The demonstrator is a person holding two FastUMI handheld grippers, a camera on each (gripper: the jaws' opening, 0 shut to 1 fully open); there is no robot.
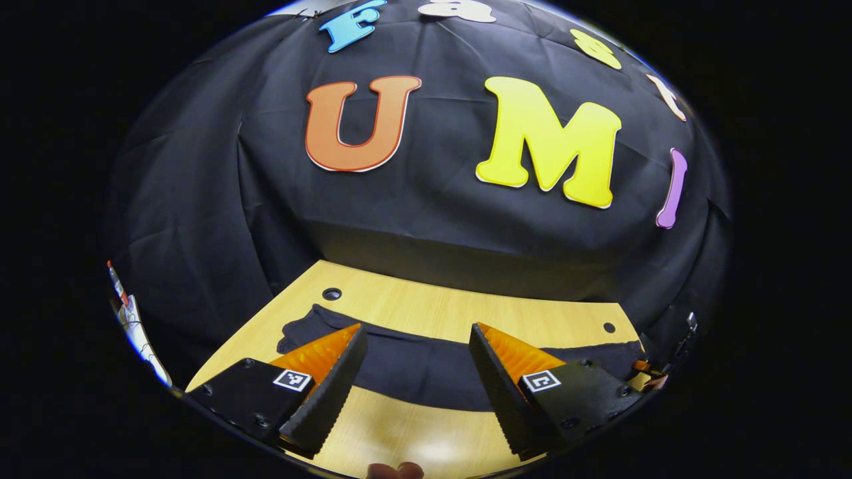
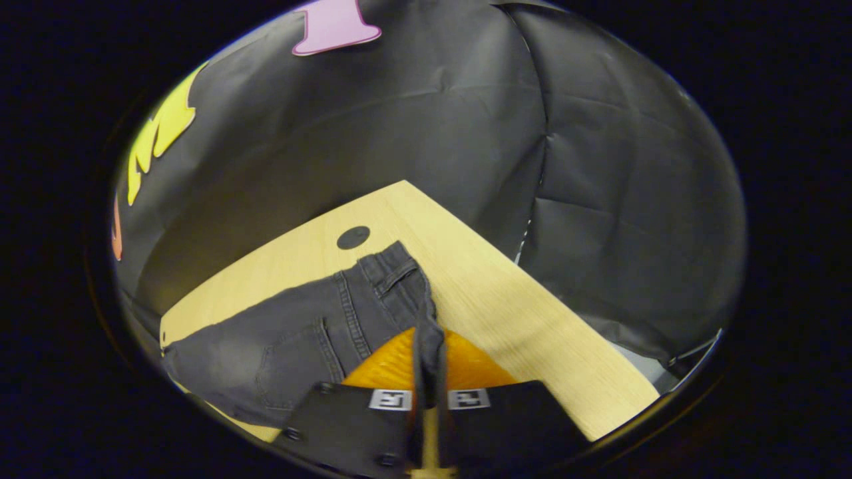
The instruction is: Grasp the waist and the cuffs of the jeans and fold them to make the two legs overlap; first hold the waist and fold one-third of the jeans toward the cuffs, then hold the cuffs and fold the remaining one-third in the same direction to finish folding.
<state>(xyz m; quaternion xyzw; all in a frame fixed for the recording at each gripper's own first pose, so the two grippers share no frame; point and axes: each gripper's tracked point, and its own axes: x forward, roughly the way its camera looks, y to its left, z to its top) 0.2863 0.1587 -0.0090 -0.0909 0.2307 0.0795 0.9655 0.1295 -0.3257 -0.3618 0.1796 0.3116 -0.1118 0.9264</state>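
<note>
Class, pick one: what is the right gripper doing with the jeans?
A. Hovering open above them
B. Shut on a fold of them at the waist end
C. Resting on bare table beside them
B: in the right gripper view, the right gripper pinches a ridge of the jeans between closed fingers.

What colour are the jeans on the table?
The jeans are dark grey, faded-looking denim, seen best in the right gripper view, where the right gripper pinches the waist.

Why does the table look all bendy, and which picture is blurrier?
Left gripper view: the fisheye lens bows the table edge; picture sharp, jeans dark. Right gripper view: slightly softer, the nearest jeans fabric between the tongs blurred.
</note>
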